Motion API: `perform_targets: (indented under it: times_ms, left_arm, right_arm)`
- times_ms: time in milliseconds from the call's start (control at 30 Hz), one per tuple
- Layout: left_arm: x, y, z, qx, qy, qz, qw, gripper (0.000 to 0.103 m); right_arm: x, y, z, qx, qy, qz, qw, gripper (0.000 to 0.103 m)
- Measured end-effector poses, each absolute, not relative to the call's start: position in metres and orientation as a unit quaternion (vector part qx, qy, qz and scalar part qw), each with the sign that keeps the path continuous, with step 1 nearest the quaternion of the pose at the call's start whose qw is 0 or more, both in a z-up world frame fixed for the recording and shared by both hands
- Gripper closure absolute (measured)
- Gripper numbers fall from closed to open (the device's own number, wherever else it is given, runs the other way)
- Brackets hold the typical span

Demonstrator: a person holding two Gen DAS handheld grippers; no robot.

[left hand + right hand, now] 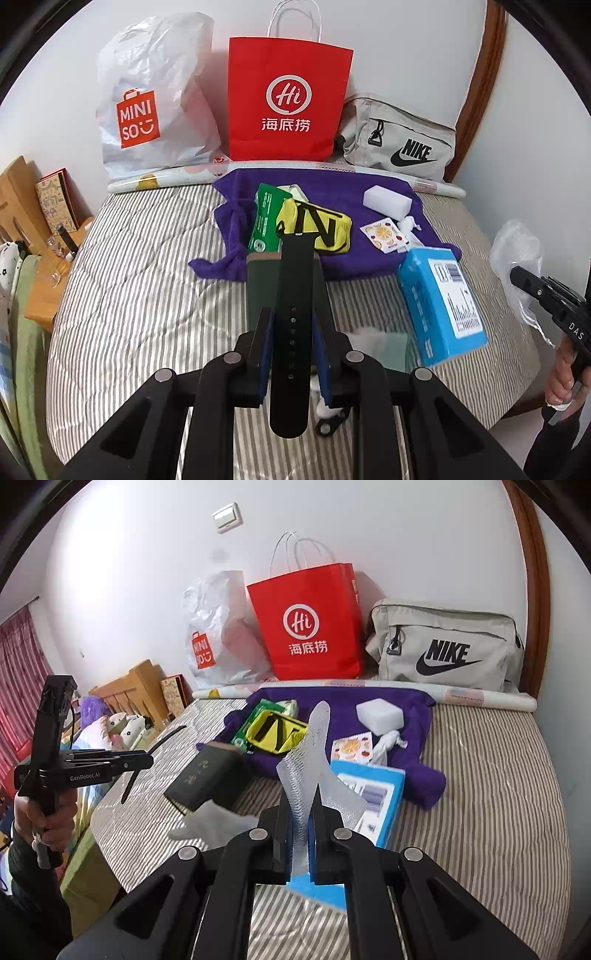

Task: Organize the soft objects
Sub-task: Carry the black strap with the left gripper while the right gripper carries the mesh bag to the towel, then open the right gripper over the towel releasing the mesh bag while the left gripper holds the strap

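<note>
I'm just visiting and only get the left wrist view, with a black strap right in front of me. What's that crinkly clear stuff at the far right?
Observer: It's bubble wrap. The right claw is shut on it, and the sheet stands up between the fingers.
Operator: Is anything half hidden behind my black strap?
Observer: Yes, a dark box. It has pale lettering on its top face, which your view doesn't show.
Operator: Anything on the wall that I'm missing?
Observer: A white light switch, high above the bags.
</note>
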State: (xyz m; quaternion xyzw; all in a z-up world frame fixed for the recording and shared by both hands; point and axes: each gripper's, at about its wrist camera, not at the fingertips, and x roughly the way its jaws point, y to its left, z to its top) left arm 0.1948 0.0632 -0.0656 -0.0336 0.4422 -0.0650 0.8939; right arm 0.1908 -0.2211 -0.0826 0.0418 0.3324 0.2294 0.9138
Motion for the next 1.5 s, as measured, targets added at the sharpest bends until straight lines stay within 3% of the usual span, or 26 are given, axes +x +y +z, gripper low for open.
perform_targets:
  times_ms: [533, 1500]
  left_arm:
    - [0.258, 0.058, -0.072, -0.047, 0.448, -0.073, 0.89, 0.083]
    - [0.363, 0.074, -0.117, -0.084, 0.486, -0.072, 0.867, 0.083]
  right_arm:
    - [0.258, -0.219, -0.076, 0.034, 0.336, 0.219, 0.915, 0.097]
    - [0.374, -0.193, -0.118, -0.02, 0.402, 0.169, 0.9, 0.096]
